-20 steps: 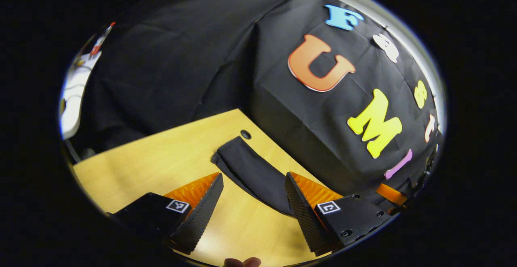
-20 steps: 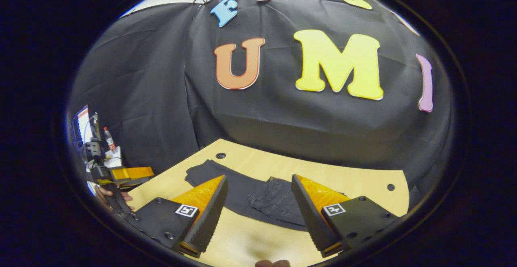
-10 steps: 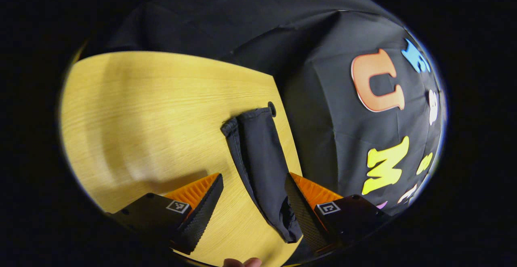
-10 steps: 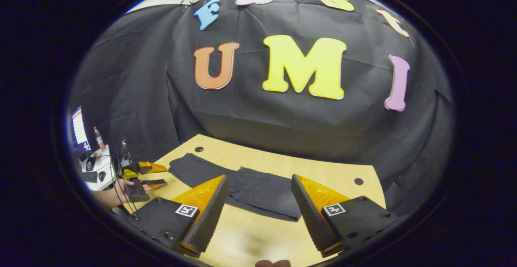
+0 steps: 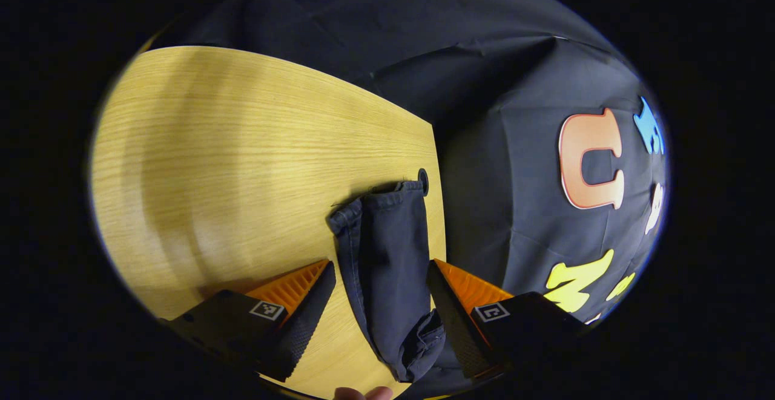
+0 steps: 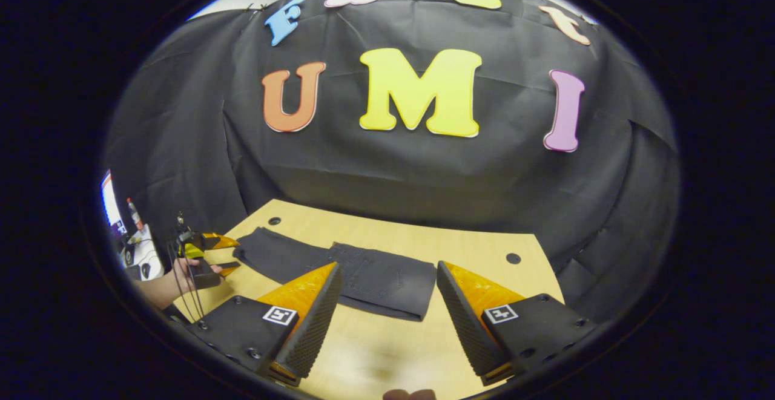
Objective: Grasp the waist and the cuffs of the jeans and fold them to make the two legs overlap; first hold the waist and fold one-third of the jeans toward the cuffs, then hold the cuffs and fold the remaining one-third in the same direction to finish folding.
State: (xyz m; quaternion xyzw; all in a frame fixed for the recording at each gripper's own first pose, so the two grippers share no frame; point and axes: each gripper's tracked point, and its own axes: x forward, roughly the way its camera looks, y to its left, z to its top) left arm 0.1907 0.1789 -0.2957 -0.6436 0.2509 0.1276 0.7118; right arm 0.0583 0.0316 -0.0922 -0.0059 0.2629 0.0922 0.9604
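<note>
One pair of jeans (image 6: 339, 270), one table (image 6: 472, 249), two grippers (image 6: 387, 321) (image 5: 378, 321)

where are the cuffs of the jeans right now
In the left gripper view the cuffs lie flat on the wooden table, next to the round hole near its far edge, ahead of the open left gripper.

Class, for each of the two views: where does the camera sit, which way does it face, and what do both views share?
Left gripper view: rides the left tongs, looking down along the jeans to their cuffs on the table.
Right gripper view: rides the right tongs, facing the booth wall across the jeans; the left tongs and a hand show at left.
Shared: jeans, table.
</note>
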